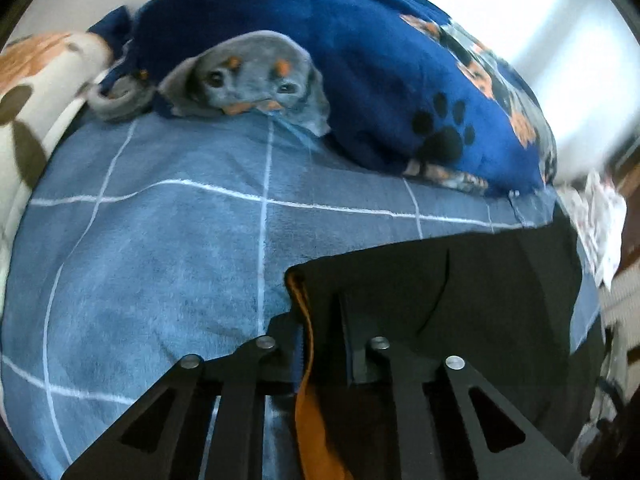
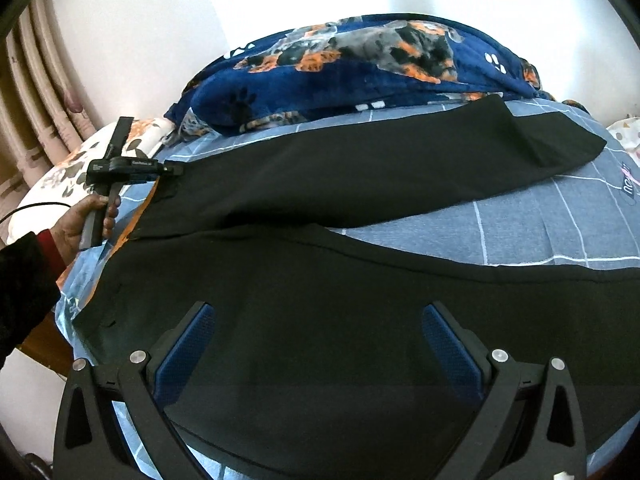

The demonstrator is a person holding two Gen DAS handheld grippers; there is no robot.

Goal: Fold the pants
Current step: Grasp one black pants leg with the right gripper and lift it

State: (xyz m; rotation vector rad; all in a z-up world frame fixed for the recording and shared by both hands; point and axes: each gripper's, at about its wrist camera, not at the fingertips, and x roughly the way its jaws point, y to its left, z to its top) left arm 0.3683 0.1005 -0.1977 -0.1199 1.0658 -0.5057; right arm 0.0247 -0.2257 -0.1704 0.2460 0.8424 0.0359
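Black pants (image 2: pixel 360 280), soft and limp, are spread on the bed (image 2: pixel 560 220); the waistband is pinched in the closed left gripper (image 1: pixel 316 344), while the right gripper (image 2: pixel 320 344) is held open above one leg.

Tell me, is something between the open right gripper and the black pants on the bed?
Nothing visible is in the way. The right gripper hangs open directly over the black pants, with only bare fabric between its fingers. The left gripper already grips the waist end at the far corner, apart from the right one.
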